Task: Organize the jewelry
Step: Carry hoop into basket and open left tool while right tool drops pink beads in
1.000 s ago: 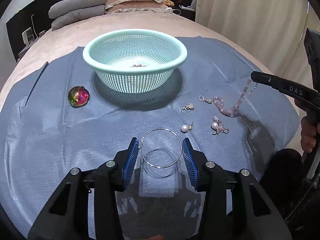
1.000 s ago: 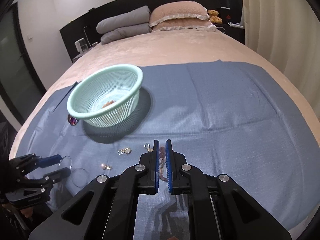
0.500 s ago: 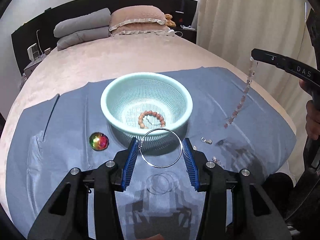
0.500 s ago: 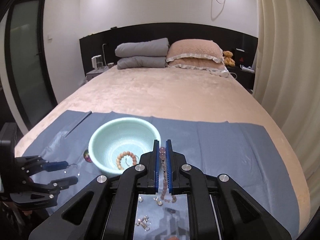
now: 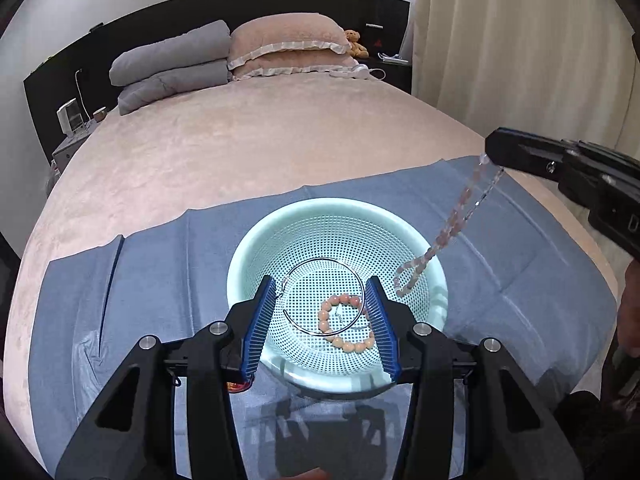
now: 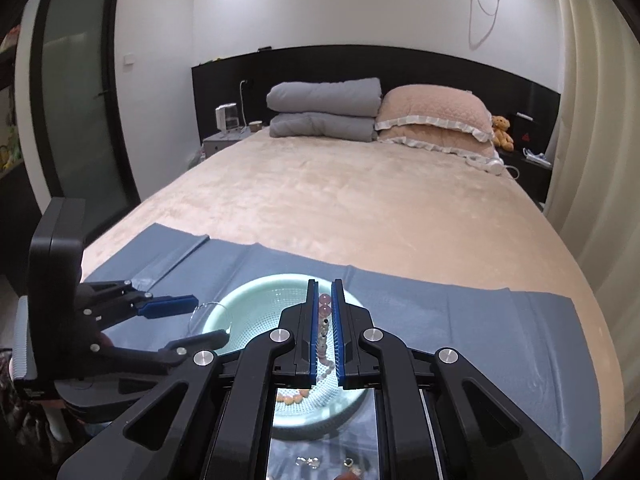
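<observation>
Left hand-held gripper (image 5: 324,300): you hold a thin silver wire hoop (image 5: 323,297) pinched across its width between the blue ribbed pads, directly above the pale green perforated plastic basket (image 5: 434,280). That grip keeps the ring flat and clear of the basket wall, so I judge a simple release would drop it inside.

Right hand-held gripper (image 6: 325,322): jaws are closed on the upper end of a pink beaded necklace (image 5: 448,236), which hangs slack, its lower loop dangling just over the basket's right rim. Holding it by one end lets the strand feed in bead by bead; the risk, in my judgement, is the tail draping over the rim.

An orange-pink beaded bracelet (image 5: 346,324) already lies on the basket floor. Several small pieces (image 6: 308,461) lie on the blue cloth (image 5: 140,280) on your side of the basket, outside it.
</observation>
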